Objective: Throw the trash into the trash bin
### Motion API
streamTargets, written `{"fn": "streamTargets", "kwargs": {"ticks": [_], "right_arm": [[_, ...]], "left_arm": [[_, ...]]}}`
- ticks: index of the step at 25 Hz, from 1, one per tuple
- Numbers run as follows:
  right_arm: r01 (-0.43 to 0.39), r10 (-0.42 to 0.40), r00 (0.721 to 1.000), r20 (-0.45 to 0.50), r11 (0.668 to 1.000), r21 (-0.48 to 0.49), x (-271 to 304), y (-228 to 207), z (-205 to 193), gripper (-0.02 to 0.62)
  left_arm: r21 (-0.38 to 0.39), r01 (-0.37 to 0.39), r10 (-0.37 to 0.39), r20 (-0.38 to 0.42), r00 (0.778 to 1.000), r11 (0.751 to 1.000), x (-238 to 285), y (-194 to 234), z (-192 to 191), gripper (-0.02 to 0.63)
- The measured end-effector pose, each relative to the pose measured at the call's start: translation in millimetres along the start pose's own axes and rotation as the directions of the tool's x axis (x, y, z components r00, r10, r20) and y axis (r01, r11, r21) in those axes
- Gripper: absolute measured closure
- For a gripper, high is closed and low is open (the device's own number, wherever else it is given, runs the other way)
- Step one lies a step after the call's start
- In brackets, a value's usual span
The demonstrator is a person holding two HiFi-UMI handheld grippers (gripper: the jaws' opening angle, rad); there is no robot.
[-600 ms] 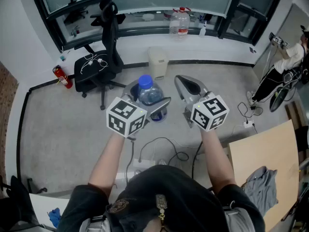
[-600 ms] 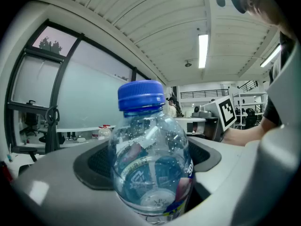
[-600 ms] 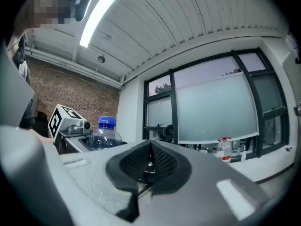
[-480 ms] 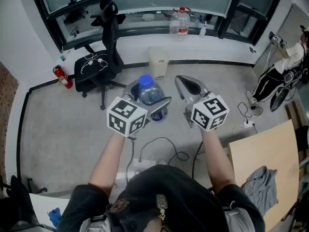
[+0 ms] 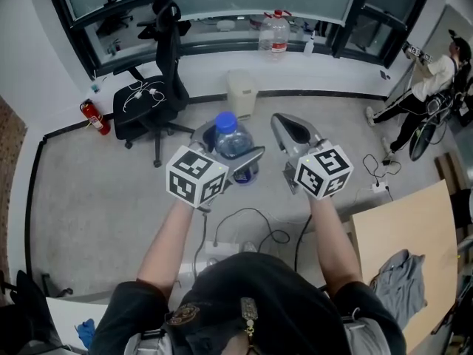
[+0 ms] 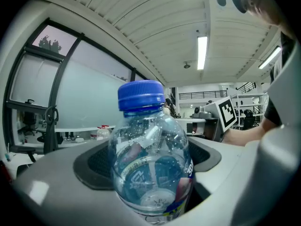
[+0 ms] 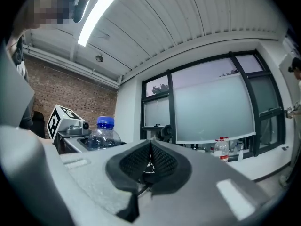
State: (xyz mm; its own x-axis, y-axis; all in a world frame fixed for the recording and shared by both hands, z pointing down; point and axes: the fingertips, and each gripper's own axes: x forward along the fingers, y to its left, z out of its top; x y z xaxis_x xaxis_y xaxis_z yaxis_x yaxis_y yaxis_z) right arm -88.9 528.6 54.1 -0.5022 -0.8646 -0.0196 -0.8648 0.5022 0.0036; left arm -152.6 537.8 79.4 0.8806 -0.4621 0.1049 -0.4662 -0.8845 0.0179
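carrying step, i judge: the pale trash bin (image 5: 242, 93) stands against the far wall (image 5: 310, 71), well apart from the blue-capped bottle (image 6: 149, 164), clasped upright in mid-air by the left gripper (image 5: 232, 148); the right gripper (image 5: 287, 128) is clenched, empty. next: step closer, release above the bin. around: grey floor (image 5: 96, 198), black office chair (image 5: 151, 102), small fire extinguisher (image 5: 94, 117).
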Motion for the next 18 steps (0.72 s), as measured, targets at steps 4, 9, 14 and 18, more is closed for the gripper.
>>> {"fn": "streamTargets", "kwargs": {"ticks": [4, 9, 14, 18], "right_arm": [[0.011, -0.011, 1.000, -0.006, 1.000, -0.004, 5, 9, 0, 0.592], [0.035, -0.036, 0.999, -0.007, 0.999, -0.003, 14, 24, 1, 0.592], [0.055, -0.055, 0.998, -0.002, 0.998, 0.002, 18, 26, 1, 0.592], [0.061, -0.061, 0.998, 0.001, 0.998, 0.012, 24, 10, -6, 0.592]], "left_arm": [[0.010, 0.011, -0.011, 0.000, 1.000, 1.000, -9, 6, 0, 0.141], [0.022, 0.033, -0.033, 0.002, 0.999, 0.999, -21, 18, 1, 0.141], [0.027, 0.055, -0.055, -0.006, 0.998, 0.998, -17, 25, 0, 0.141], [0.022, 0.061, -0.060, -0.012, 0.998, 0.998, -1, 32, -3, 0.141]]}}
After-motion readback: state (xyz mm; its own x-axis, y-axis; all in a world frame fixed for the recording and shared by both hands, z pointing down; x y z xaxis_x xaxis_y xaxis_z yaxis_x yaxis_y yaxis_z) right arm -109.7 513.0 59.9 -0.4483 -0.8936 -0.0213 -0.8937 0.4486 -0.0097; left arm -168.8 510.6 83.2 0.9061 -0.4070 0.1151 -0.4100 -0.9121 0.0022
